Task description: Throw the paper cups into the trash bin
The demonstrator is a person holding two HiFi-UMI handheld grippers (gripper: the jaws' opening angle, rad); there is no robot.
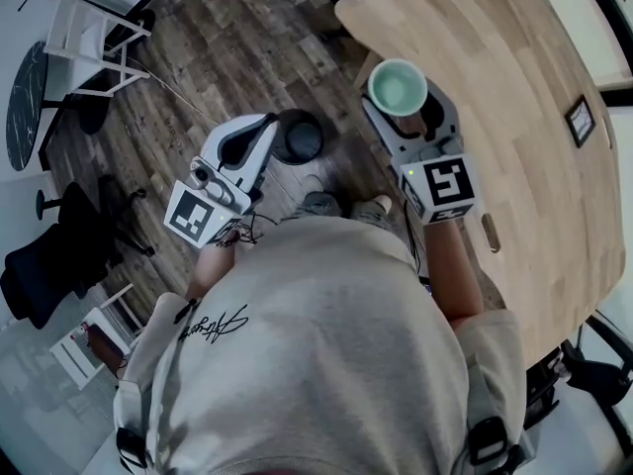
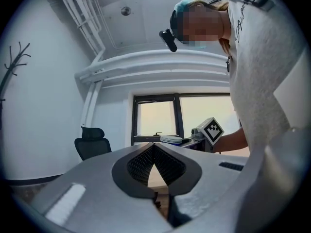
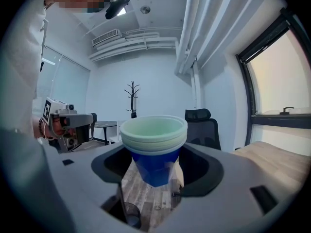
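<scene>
In the head view, the person stands at the rounded edge of a light wooden desk point(image 1: 514, 97). The right claw point(image 1: 407, 119) is closed on a stack of paper cups point(image 1: 398, 88), which we see from above as one pale green opening. The stack is in the air at the desk's edge, partly over the dark plank floor point(image 1: 227, 57). The trash bin point(image 1: 299, 139), dark and round, stands on the floor to the left of the cups, just beside the tip of the left claw point(image 1: 265, 130).

In the left gripper view, the left claw point(image 2: 154, 149) is shut: its two ribbed pads point(image 2: 138, 164) meet at the tips and nothing is between them. Behind it we see a window point(image 2: 180, 118), a black office chair point(image 2: 92, 142) and the marker cube point(image 2: 212, 130) of the other gripper.

In the right gripper view, the right claw point(image 3: 155, 168) grips the paper cups point(image 3: 153, 147) from both sides. The outside cup is blue and several pale green rims are nested one inside another at the top. The stack is upright. Under it, low between the jaws, the trash bin point(image 3: 129, 215) shows on the floor point(image 3: 150, 198). The left claw point(image 3: 68, 123) is at the left, the desk point(image 3: 277, 159) at the right, and a coat stand point(image 3: 132, 98) is at the far wall.
</scene>
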